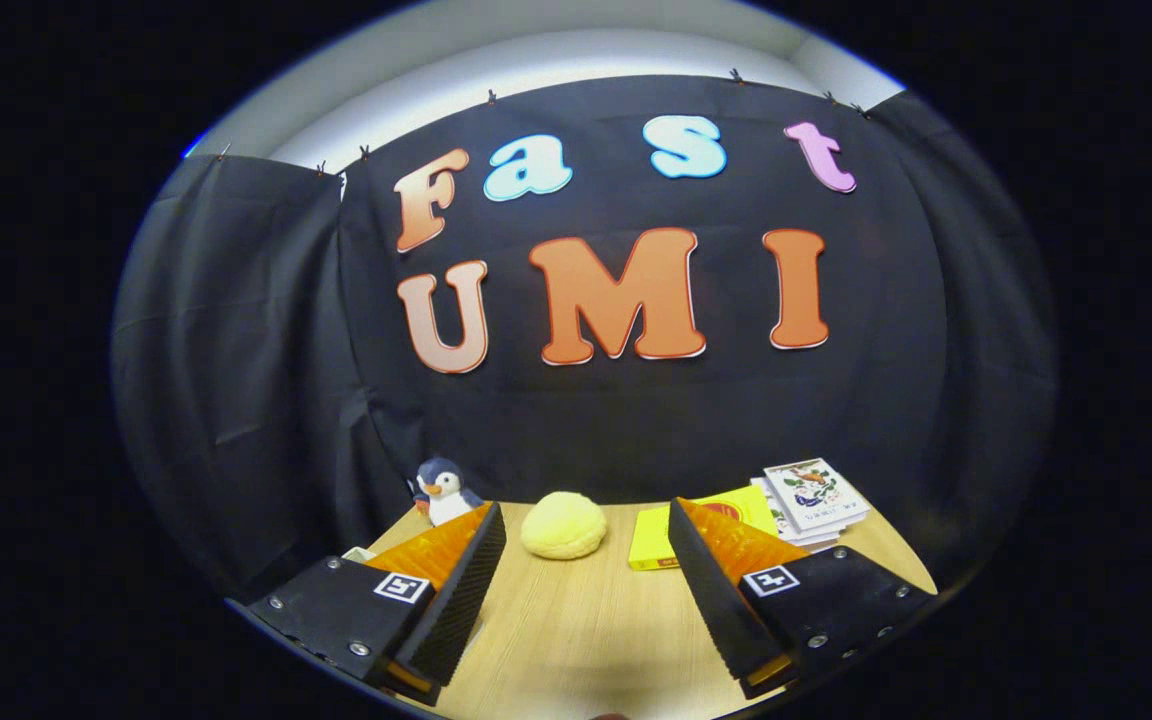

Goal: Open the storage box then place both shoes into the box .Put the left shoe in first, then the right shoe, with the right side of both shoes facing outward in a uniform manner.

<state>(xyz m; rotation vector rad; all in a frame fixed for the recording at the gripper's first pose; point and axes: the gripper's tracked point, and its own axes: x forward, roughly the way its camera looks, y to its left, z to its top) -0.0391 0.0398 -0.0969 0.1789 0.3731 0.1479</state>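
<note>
My gripper (586, 540) is hanging over the wooden table (576, 630) with the fingers spread wide and nothing between them, just bare tabletop. Each finger has a little square black-and-white marker tag on its base, more of a code pattern than anything you can read. Just past the fingertips there's a round yellow plush (563, 526) sitting on the table, looks like a soft bun or cushion. Off by my left finger a small penguin toy (443, 490) stands up against the black cloth wall (636, 400). By my right finger a flat yellow book (701, 530) lies with a red mark on its cover, partly hidden behind the finger, and next to it a small stack of booklets (814, 498) with a bird picture on top; there's print under it but it's too small for me to make out.
</note>
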